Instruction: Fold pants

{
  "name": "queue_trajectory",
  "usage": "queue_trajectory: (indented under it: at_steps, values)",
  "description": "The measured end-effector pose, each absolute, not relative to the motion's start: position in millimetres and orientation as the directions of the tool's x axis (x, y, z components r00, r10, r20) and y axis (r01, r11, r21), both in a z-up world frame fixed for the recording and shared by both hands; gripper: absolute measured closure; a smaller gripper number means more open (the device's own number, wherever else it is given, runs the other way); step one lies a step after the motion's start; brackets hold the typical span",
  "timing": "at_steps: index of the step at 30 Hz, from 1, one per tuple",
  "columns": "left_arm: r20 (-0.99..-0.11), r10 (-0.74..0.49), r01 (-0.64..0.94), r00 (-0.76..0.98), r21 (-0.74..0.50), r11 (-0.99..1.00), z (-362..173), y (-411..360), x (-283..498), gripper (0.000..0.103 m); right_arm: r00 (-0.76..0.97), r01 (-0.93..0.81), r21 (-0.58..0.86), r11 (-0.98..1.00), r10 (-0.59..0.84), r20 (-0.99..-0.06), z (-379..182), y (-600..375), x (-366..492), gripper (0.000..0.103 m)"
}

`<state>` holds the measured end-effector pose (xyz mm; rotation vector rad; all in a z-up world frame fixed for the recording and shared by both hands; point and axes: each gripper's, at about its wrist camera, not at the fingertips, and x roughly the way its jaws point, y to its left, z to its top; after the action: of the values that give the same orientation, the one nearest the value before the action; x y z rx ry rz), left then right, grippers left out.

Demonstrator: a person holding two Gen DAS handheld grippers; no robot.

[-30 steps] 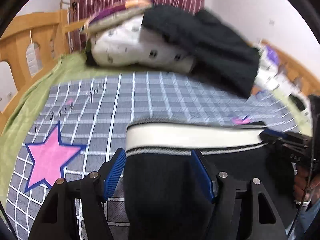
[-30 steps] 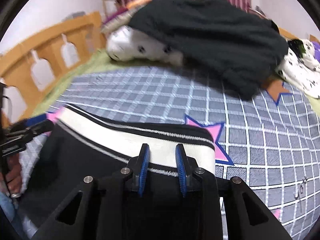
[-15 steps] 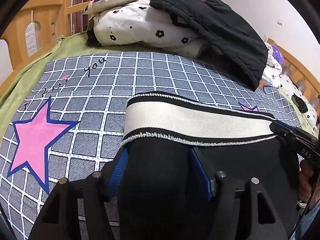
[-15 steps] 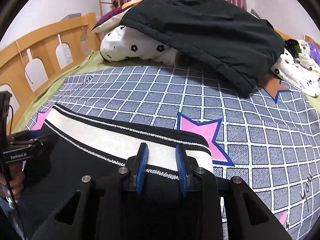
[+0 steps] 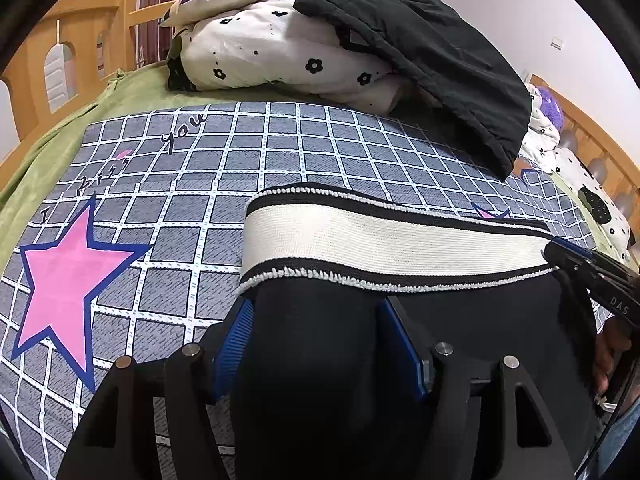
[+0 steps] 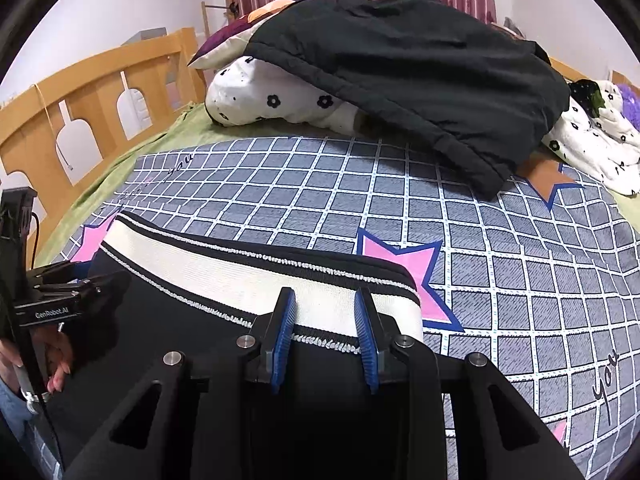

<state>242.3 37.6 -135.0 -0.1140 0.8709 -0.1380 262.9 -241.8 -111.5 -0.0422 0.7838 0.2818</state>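
Observation:
Black pants (image 5: pixel 460 320) with a wide white waistband (image 5: pixel 384 246) lie across the checked bed cover, waistband facing away. My left gripper (image 5: pixel 316 340) is shut on the black cloth just below the waistband's left end. My right gripper (image 6: pixel 325 334) is shut on the pants at the waistband's right end (image 6: pixel 324 304). Each gripper shows in the other's view: the right one at the far right of the left wrist view (image 5: pixel 592 268), the left one at the far left of the right wrist view (image 6: pixel 60 296).
A grey checked cover (image 6: pixel 500 248) with pink stars (image 5: pixel 68 276) spreads ahead. A pile of white flowered bedding (image 5: pixel 288 52) under a black jacket (image 6: pixel 420 68) sits at the far side. A wooden bed rail (image 6: pixel 80 96) runs along the left.
Both grippers have come down and forward with the pants, so the waistband now lies lower on the cover. The view has steadied from blur.

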Motion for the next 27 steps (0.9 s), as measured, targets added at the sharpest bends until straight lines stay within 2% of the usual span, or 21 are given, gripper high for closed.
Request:
queue_trajectory:
  at_steps: [12, 22, 27]
  values:
    - [-0.76, -0.155, 0.076, 0.631, -0.138, 0.988, -134, 35, 244, 0.038, 0.685, -0.235, 0.026, 0.972, 0.184, -0.705, -117, -237, 265, 0.071]
    - [-0.772, -0.194, 0.052, 0.606, -0.205, 0.977, -123, 39, 238, 0.04, 0.665, -0.21, 0.069, 0.975, 0.195, -0.721, -103, -247, 248, 0.069]
    - [-0.765, -0.212, 0.064, 0.607, -0.219, 0.974, -112, 40, 219, 0.04, 0.645, -0.172, 0.14, 0.975, 0.219, -0.732, -105, -262, 220, 0.069]
